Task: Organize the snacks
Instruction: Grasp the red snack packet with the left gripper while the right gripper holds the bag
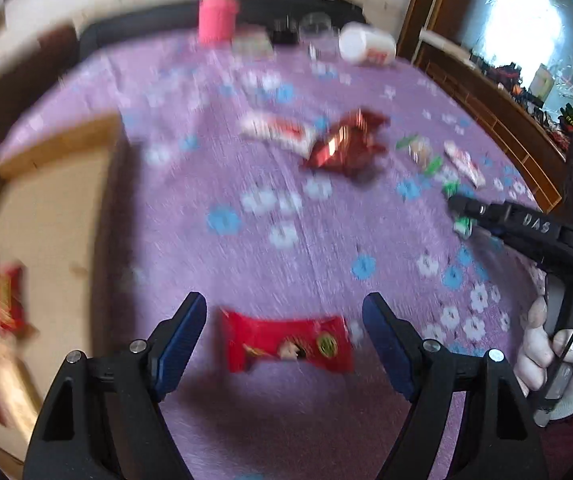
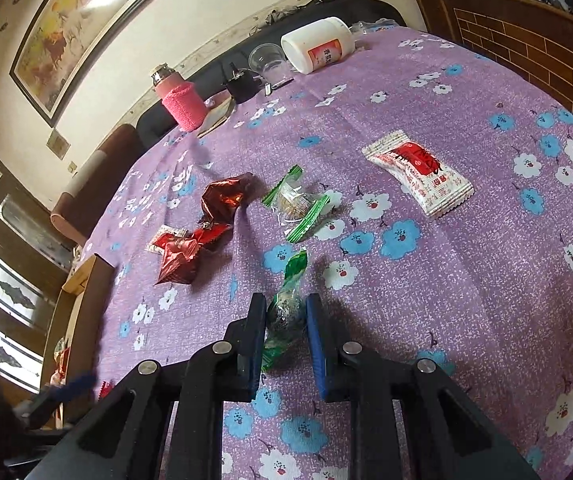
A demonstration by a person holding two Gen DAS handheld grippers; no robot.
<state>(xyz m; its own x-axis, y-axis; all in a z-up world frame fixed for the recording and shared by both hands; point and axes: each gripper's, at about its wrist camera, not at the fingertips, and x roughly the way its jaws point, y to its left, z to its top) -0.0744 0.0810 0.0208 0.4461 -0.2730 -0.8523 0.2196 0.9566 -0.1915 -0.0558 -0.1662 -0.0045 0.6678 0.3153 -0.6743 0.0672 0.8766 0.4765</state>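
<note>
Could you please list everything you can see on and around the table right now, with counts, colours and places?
tablecloth: one, purple with blue and white flowers, covers the table
green-wrapped snack: one, between the right tool's fingers
second green-wrapped snack: one, clear and green, mid-table
white-and-red packets: two, one right, one behind the foil
red foil wrappers: two crumpled, mid-left
flat red packet: one, before the left tool
wooden box: one, tan, left edge, snacks inside
pink flask: one, far edge
white jar: one, on its side, far edge
clear cup: one, beside the jar
left tool: open
right tool: closed on the green snack
gloved hand: white, holds the right tool
</note>
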